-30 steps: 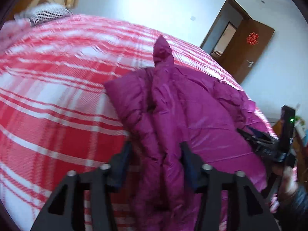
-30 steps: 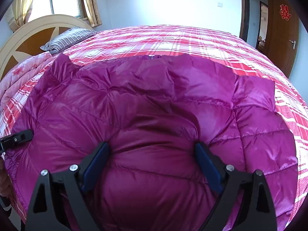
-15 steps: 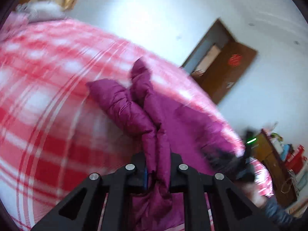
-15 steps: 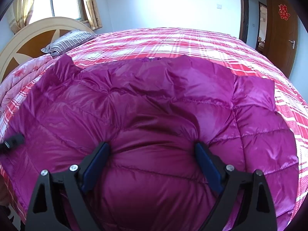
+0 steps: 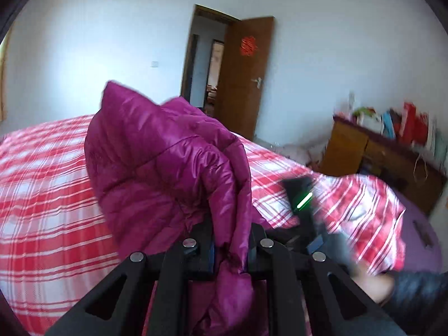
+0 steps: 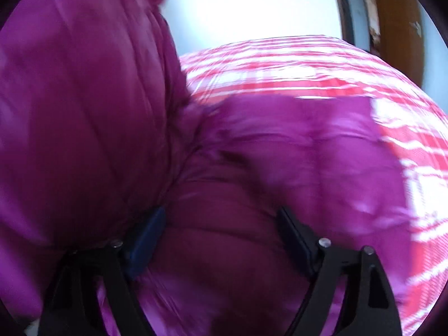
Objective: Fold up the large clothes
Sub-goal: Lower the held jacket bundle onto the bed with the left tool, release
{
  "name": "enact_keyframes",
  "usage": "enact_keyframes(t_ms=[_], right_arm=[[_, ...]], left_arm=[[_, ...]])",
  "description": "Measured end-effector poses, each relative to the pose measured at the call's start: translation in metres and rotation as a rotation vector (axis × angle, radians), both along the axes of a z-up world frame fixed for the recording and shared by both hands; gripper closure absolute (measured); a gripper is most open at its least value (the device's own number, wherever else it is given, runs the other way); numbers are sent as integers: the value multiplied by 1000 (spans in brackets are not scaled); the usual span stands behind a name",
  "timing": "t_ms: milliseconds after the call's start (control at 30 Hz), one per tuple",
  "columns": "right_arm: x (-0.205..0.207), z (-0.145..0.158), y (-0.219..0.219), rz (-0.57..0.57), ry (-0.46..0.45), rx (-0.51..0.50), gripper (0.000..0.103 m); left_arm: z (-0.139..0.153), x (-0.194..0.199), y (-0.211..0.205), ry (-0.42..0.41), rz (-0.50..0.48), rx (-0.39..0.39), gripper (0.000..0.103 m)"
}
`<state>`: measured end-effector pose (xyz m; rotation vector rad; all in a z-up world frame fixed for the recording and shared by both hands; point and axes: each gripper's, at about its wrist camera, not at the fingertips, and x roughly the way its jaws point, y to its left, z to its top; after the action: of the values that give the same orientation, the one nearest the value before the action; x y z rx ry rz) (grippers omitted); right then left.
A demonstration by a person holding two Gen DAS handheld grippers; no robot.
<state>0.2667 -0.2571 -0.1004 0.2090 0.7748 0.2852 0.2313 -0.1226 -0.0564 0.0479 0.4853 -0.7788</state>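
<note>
A magenta quilted down jacket (image 5: 156,156) lies on a bed with a red and white plaid cover (image 5: 42,184). My left gripper (image 5: 231,238) is shut on a bunched edge of the jacket and holds that side lifted above the bed. In the right wrist view the jacket (image 6: 294,151) fills most of the frame, with the lifted part (image 6: 78,106) rising at the left. My right gripper (image 6: 221,238) is open, its fingers spread and pressed onto the jacket's body. The right gripper also shows in the left wrist view (image 5: 303,198), blurred, with a green light.
An open brown door (image 5: 243,78) is in the far wall. A wooden dresser (image 5: 378,154) with several items on top stands at the right, beside the bed. The plaid cover (image 6: 308,64) stretches beyond the jacket.
My left gripper has shut on the jacket's edge and lifted it up and over toward the right. The right gripper has stayed open on the jacket while the lifted part swung in at its left.
</note>
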Motion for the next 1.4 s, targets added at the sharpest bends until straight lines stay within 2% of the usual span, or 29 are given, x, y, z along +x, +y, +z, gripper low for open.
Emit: enact_keyframes(t_ms=[67,200,233,333,433,500,533,567,600,633,667,733,800,867,933,967,1033,1133,1200,1233,1267,1333,1400], right_arm=[[-11,10,-39,-57,-6,40,19],[-32,34,-131,-236,-45,224,18],[-37,43,-145,-244,-72,257,18],[-32,61,-146,-108,-84,309,18],[-13,67,-127,18,-44,335,20],[8,60,-108,72,28,285,41],[18,56,-98,67,59,210,63],[27,50,-91,35,87,125,64],[34,43,-91,20,110,110,64],[34,38,-94,14,122,123,65],[36,34,-96,-6,133,123,65],[33,30,-101,-27,130,100,65],[25,27,-106,-39,132,106,65],[20,27,-112,-52,132,96,64],[21,32,-110,-67,133,80,61],[17,34,-115,-88,136,73,59],[13,48,-119,-144,131,71,55],[6,76,-116,-247,86,66,54],[1,107,-105,-282,20,123,54],[2,113,-102,-288,5,156,49],[3,124,-94,-287,-31,234,39],[13,130,-77,-226,-89,360,33],[29,125,-65,-174,-129,406,33]], left_arm=[[-13,-3,-26,-30,-5,60,90],[-52,-13,-79,-122,-3,237,90],[-62,-16,-89,-148,-6,281,90],[-78,-24,-104,-204,-12,349,88],[-76,-29,-107,-212,0,353,86],[-68,-34,-104,-214,1,361,80],[-64,-40,-101,-228,1,372,76],[-60,-45,-96,-245,8,387,71],[-54,-53,-88,-257,15,390,67],[-48,-59,-79,-262,12,372,53],[-41,-66,-67,-272,13,343,32],[-28,-81,-40,-315,39,287,13],[-20,-84,-14,-348,76,250,12],[-18,-64,17,-334,148,236,11],[-28,-29,35,-278,254,265,11],[-35,-10,33,-224,291,288,11],[-54,16,35,-130,295,280,11],[-64,23,30,-98,287,230,11],[-67,24,18,-99,282,221,11],[-69,21,10,-114,277,232,11],[-69,19,7,-133,277,247,11],[-67,17,3,-146,272,261,11],[-57,14,10,-143,277,260,11]])
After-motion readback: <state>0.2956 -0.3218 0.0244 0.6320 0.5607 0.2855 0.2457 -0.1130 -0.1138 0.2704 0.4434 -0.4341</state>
